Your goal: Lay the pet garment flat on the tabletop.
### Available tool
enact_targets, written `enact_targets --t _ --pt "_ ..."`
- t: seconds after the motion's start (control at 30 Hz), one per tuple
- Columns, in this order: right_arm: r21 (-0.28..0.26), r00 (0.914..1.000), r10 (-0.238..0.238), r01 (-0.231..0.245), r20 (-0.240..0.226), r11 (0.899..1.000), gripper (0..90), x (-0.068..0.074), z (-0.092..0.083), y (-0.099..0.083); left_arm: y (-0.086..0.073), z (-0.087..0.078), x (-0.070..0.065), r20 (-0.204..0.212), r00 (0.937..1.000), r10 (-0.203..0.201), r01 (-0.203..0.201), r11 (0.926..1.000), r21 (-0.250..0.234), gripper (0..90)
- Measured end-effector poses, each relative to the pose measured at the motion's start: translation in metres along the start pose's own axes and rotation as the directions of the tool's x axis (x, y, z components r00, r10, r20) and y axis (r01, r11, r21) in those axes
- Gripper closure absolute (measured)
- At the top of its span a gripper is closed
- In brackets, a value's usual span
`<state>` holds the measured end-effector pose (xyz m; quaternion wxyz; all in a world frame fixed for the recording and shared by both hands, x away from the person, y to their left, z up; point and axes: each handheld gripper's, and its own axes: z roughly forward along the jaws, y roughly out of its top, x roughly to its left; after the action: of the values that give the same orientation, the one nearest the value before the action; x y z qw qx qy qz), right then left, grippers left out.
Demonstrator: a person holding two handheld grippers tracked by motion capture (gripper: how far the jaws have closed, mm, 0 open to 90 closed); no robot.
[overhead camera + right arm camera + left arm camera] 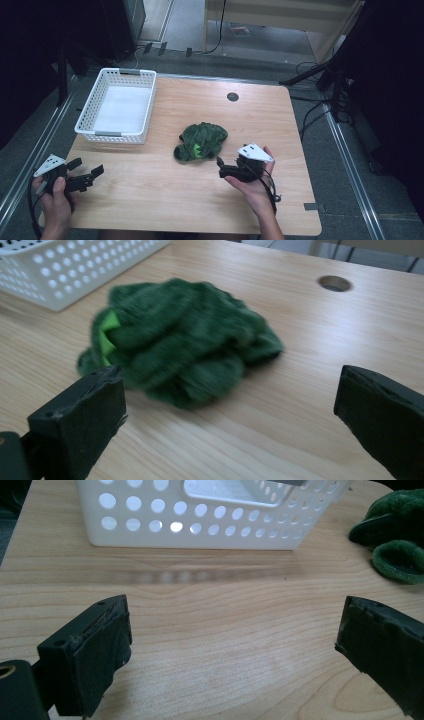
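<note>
A crumpled dark green cloth (pixel 201 141) with a bright green patch lies near the middle of the wooden table (pixel 170 200). In the right gripper view the cloth (pixel 185 340) sits just beyond the jaws and left of centre. My right gripper (pixel 220 167) is low over the table to the right of the cloth; it (pixel 230 395) is open and holds nothing. Near the front left corner my left gripper (pixel 87 166) points towards the basket. It (pixel 232 630) is open over bare wood, with the cloth (pixel 395 535) at the far right.
A white perforated basket (pixel 115 134) stands at the table's back left, its wall (pixel 200 525) close ahead of the left jaws and its corner (pixel 60 270) behind the cloth. A round cable hole (pixel 232 97) lies at the back centre. Cables and dark stands surround the table.
</note>
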<state>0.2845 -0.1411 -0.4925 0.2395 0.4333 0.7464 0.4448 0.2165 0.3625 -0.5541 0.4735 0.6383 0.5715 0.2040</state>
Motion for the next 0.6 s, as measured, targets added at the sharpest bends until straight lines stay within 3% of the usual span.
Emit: enact_targets --t 0.13,0.2,0.27,0.3,0.33,0.4,0.5,0.53,0.6 --pt "0.028 0.9982 -0.031 0.032 -0.051 0.999 0.0 0.021 0.026 0.012 0.0 0.0 0.0 0.001 1.0 0.0 0.0 1.0 0.001 1.7" --pt "0.056 0.9947 -0.09 0.093 -0.048 0.994 0.0 0.038 0.049 0.016 0.0 0.0 0.0 0.002 1.0 -0.003 0.003 1.0 0.001 1.7" --pt "0.066 0.9936 -0.097 0.101 -0.057 0.993 0.0 0.043 0.056 0.017 0.0 0.0 0.0 0.003 1.0 -0.004 0.004 1.0 0.001 1.7" --pt "0.096 0.9917 -0.112 0.117 -0.063 0.988 0.0 0.051 0.072 0.017 0.0 0.0 0.0 0.003 1.0 -0.004 0.004 1.0 0.003 1.7" --pt "0.096 0.9917 -0.112 0.117 -0.063 0.988 0.0 0.051 0.072 0.017 0.0 0.0 0.0 0.004 1.0 -0.004 0.004 1.0 0.002 1.7" --pt "0.144 0.9873 -0.15 0.156 -0.053 0.977 0.0 0.055 0.095 0.008 0.0 0.001 0.0 0.002 1.0 0.007 -0.007 1.0 0.007 1.7" --pt "0.182 0.9862 -0.161 0.166 -0.038 0.969 1.0 0.054 0.108 0.001 0.0 0.0 -0.001 -0.004 0.9999 0.017 -0.017 0.9998 0.006 1.7" --pt "0.181 0.9853 -0.168 0.171 -0.031 0.969 6.2 0.054 0.11 -0.002 0.0 0.0 -0.002 -0.006 0.9998 0.02 -0.02 0.9998 0.007 1.7" --pt "0.152 0.981 -0.194 0.191 0.002 0.97 29.1 0.055 0.108 -0.003 0.0 0.0 -0.003 -0.008 0.9996 0.026 -0.026 0.9996 0.006 1.7"
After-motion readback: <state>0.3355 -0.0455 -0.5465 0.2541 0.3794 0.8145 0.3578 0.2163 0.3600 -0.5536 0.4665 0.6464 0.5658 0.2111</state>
